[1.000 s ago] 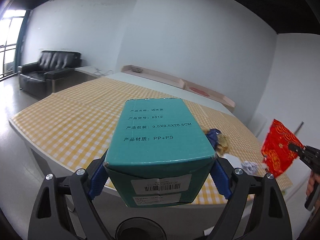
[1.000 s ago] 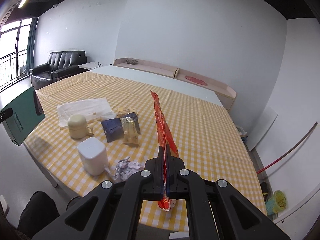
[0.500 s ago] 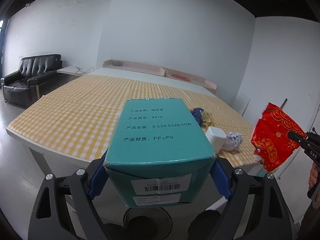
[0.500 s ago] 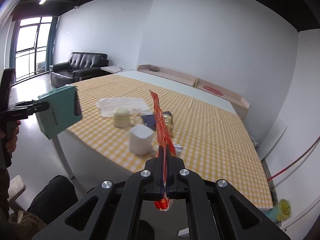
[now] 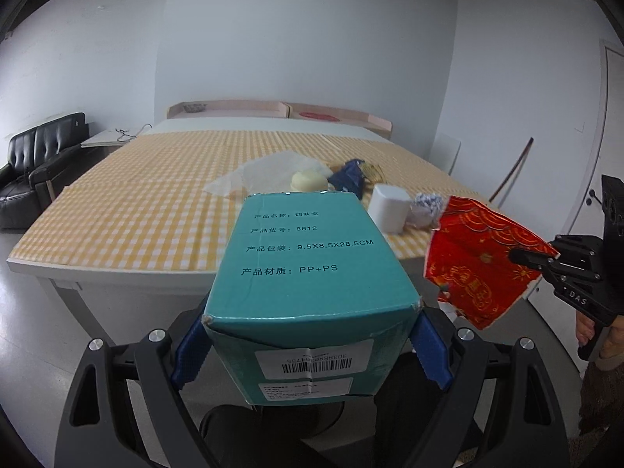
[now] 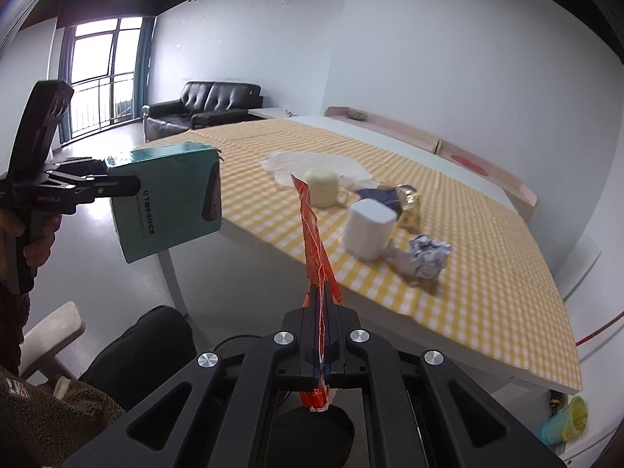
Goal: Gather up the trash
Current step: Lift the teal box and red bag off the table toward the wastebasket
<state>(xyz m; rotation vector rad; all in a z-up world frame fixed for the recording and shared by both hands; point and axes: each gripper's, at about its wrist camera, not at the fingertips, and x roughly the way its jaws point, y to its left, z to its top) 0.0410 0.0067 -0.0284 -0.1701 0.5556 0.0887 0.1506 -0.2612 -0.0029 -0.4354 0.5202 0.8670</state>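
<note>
Progress: two pieces are lifted clear of the table (image 5: 128, 210); none is binned yet, judging from both being in hand. More remains on the tablecloth.

Left gripper (image 5: 312, 345): blue pads (image 5: 191, 351) clamped on the sides of the teal box (image 5: 308, 273), jaws wide apart to span it. The box juts forward from the jaws, barcode end nearest the camera, held off the near table edge over the floor. It looks closed; contents cannot be told.

Right gripper (image 6: 320, 335): jaws together, pinching the red wrapper (image 6: 312, 234) edge-on. The wrapper stands up from the jaws, flat and crumpled, gold-printed. In the left view it hangs just right of the box, apart from it.

Left to collect, ahead of both grippers on the table:
- paper ball (image 6: 427, 257), just beside the white canister (image 6: 368, 228), on its right.
- blue packet (image 6: 380, 195) and gold packet (image 6: 407, 201), beyond the canister, touching each other.
- clear plastic sheet (image 6: 300, 162), farthest back, lying flat.

Containers:
- white canister, lidded, upright; contents hidden.
- cream mug (image 6: 323, 187), capped, on the sheet's edge; contents hidden.
- yellow-green basket (image 6: 565, 423), on the floor, below and right of the right gripper, past the table's corner; contents unclear. Possibly the bin, though this is a guess.
</note>
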